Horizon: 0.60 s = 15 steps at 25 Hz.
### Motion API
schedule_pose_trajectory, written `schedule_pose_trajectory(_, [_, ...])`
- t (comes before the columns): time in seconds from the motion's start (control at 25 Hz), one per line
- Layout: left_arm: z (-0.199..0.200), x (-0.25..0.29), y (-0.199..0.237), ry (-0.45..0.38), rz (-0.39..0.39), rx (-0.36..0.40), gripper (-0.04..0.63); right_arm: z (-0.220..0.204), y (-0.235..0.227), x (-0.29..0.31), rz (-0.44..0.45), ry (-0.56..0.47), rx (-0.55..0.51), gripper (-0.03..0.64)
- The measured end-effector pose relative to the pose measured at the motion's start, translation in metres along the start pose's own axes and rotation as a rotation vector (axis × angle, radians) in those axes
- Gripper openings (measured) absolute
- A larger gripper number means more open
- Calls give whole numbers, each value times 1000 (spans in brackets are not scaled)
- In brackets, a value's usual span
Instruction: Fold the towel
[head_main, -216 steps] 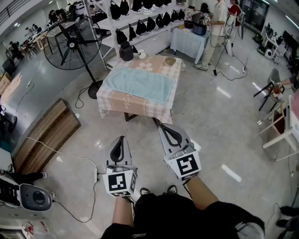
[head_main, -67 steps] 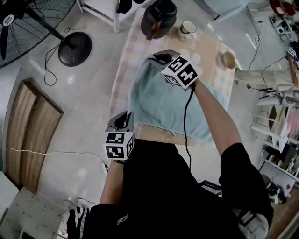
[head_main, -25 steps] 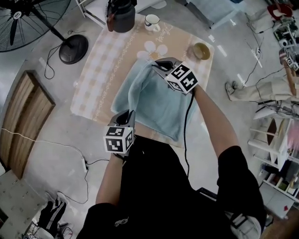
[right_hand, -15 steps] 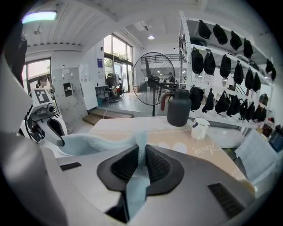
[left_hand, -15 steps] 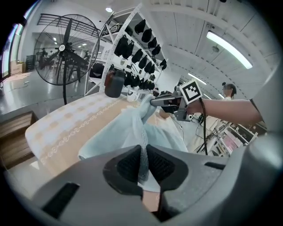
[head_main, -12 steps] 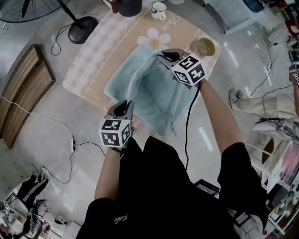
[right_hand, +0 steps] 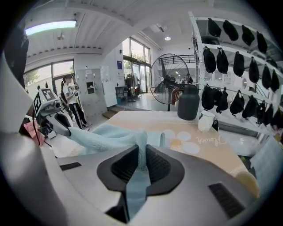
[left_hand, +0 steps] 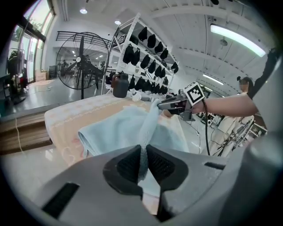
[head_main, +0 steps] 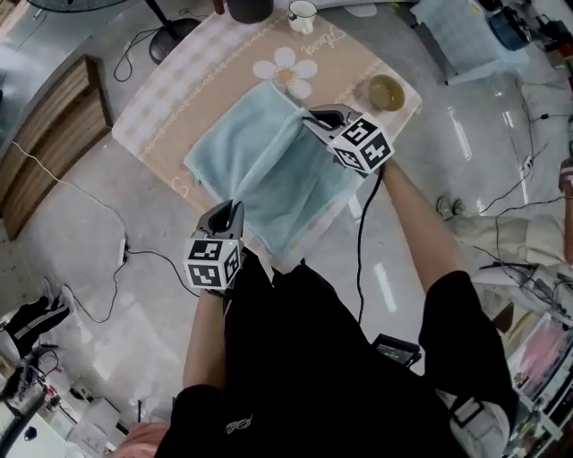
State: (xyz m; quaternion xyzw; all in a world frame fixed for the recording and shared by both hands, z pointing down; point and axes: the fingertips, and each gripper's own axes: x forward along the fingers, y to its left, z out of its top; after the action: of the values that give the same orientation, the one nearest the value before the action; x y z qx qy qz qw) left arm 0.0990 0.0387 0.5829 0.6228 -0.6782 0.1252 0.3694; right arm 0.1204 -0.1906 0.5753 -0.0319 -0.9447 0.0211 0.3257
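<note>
Towel [head_main: 260, 161] is a plain pale blue, no print. The table [head_main: 170, 80] wears a beige-and-pink check cloth with a white daisy [head_main: 285, 70] and white script up top. White cup [head_main: 302, 15], olive-tan bowl [head_main: 386, 91], blackish jug [head_main: 248, 9] at the top edge. Left tool [head_main: 235, 206] and right tool [head_main: 311, 118] are grey with black pads [left_hand: 128, 165] and black-and-white square markers [head_main: 213, 264]. The floor [head_main: 107, 179] is glossy grey.

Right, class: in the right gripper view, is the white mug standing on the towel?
No, the white mug stands on the bare tablecloth beside the dark jug, apart from the towel.
</note>
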Motion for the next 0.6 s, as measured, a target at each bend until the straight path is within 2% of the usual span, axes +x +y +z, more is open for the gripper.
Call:
schedule_pose_trajectory(0.24, [-20,-3,-36,19,-26,38,35,-29,9,-31,0,-30,21,44])
schedule_pose_trajectory(0.44, [-38,-7,-65,41,-73,20,35,-58,20,-59,-11,-22,37,44])
schedule_pose_trajectory(0.6, [-51,-10,-84,67,-99,55,35,-79,25,-77,-12,-16,59,44])
